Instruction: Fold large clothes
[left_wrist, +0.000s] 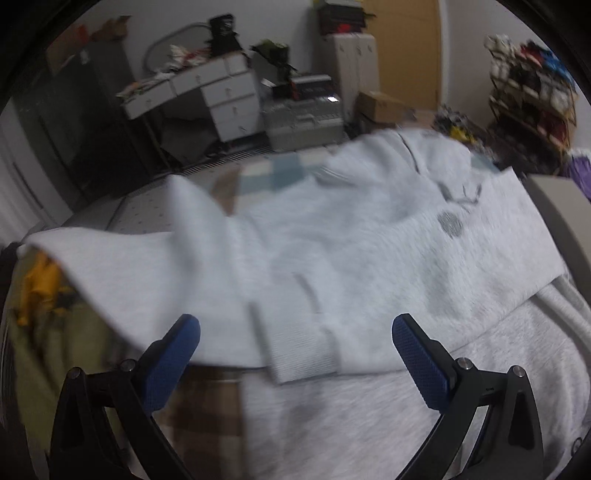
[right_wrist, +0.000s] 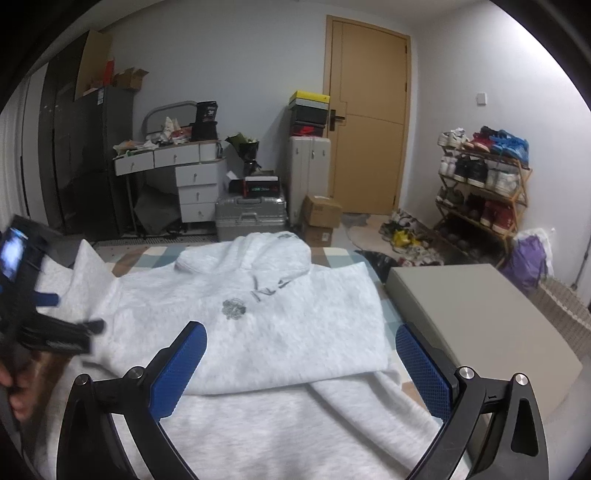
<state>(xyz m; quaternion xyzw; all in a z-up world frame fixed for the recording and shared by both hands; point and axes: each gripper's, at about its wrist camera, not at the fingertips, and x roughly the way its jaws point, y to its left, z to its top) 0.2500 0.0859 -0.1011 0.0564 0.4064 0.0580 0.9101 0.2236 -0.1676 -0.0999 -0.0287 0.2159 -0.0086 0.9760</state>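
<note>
Both grippers stand wide and hold nothing. The hoodie (right_wrist: 258, 325) lies flat on the bed (right_wrist: 147, 254), hood away from the person, both sleeves folded across the chest. Its long axis runs straight ahead from the right gripper (right_wrist: 301, 365). The left gripper (left_wrist: 295, 354) hangs over a sleeve cuff (left_wrist: 299, 350), probably just clear of it; blur hides contact. The near hem sits under both grippers.

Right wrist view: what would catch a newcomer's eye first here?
A pale grey hooded sweatshirt with a dark grey flower print lies spread on the bed, sleeves folded in, filling the middle. Both blue-padded grippers stand open above it: the right gripper in front, the left gripper at the left edge. Behind stands a tan wooden door.
</note>
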